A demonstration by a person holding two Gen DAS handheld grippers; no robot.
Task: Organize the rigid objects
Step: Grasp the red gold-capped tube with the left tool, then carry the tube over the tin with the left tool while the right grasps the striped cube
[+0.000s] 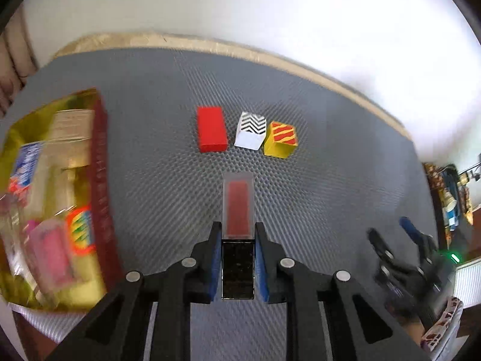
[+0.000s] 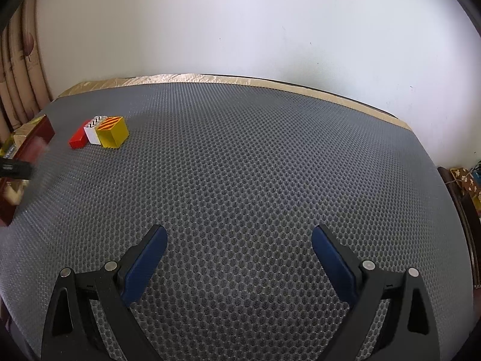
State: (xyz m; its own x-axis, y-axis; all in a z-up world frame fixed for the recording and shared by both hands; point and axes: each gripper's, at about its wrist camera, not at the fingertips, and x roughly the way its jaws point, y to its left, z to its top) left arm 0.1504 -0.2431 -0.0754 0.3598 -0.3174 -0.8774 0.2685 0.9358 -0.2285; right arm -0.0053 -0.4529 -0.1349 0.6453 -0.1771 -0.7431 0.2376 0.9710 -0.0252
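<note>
My left gripper [image 1: 237, 229] is shut on a lipstick tube [image 1: 237, 204] with a black base and a clear cap over a red core; the cap sticks out past the fingertips above the grey mat [image 1: 156, 96]. Beyond it, three blocks lie in a row: a red block [image 1: 211, 129], a white cube with black zigzags [image 1: 251, 131] and a yellow cube with red stripes [image 1: 281, 140]. The same row shows at the far left in the right wrist view, with the yellow cube [image 2: 113, 132] nearest. My right gripper [image 2: 239, 240] stands open over bare mat with nothing between its fingers.
A gold-lined box with a dark red wall [image 1: 100, 165] sits at the left, holding several blurred items, one of them a pink tube [image 1: 49, 255]. The box [image 2: 42, 132] also shows at the left edge of the right wrist view. A white wall stands behind the mat's tan far edge [image 2: 270, 81].
</note>
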